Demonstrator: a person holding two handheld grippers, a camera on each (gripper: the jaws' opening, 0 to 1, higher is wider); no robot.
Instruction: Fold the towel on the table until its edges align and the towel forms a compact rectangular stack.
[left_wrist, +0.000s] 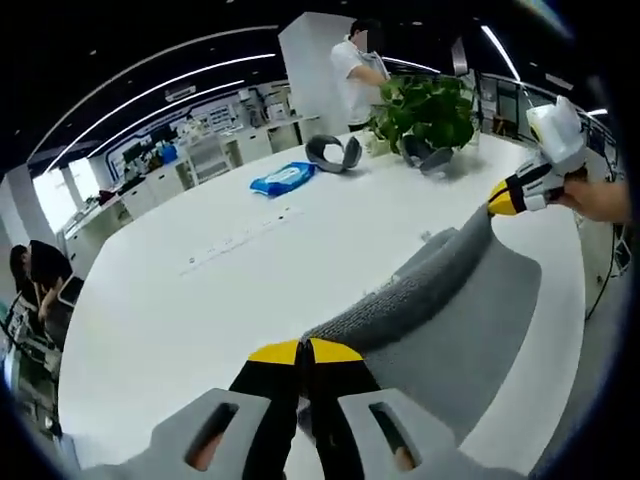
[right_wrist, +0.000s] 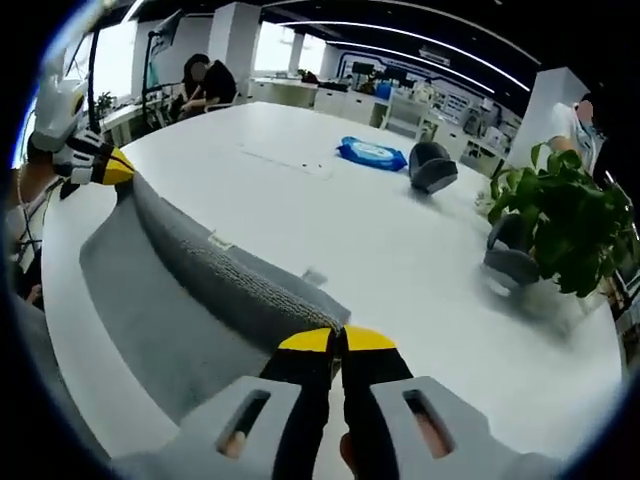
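On a white office counter, both tools, left and right, are pinching the gray towel taut, a potted plant standing nearby.

Grey towel, ribbed along its fold, on a plain white counter; yellow-tipped black left tongs and right tongs in pale grey housings; blue packet; green-leaved plant; dark grey curved pieces
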